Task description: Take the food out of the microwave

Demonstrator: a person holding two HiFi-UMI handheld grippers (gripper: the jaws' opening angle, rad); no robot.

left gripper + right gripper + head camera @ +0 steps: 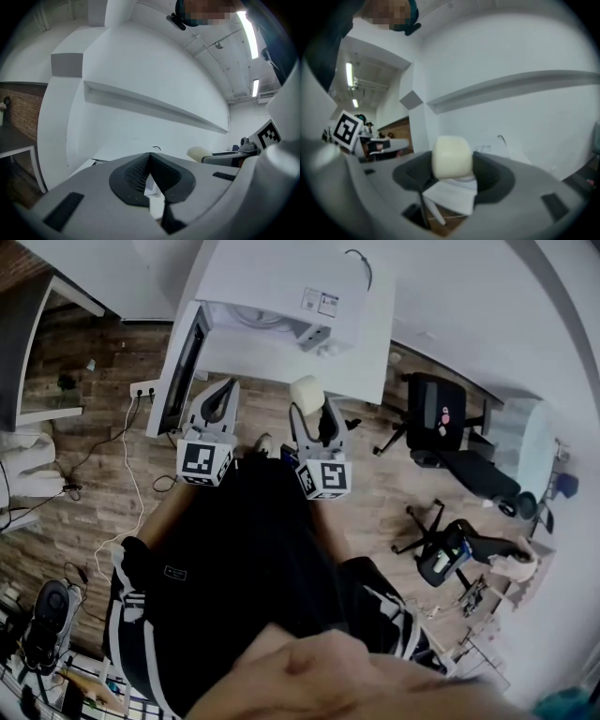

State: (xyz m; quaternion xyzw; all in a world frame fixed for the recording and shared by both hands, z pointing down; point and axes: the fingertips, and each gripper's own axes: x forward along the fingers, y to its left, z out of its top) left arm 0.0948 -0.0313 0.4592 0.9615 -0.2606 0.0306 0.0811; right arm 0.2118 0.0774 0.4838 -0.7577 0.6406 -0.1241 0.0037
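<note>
The right gripper [310,407] clamps a cream-coloured food block [451,157] at the desk's [370,352] front edge, before the open white microwave [281,282]. The left gripper [149,171], jaws pressed together and empty, hovers beside it.

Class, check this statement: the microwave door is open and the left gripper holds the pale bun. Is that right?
One detail is wrong. The bun is held by the right gripper, not the left, as the right gripper view shows. The left gripper is shut on nothing. The microwave door is open, as stated.
</note>
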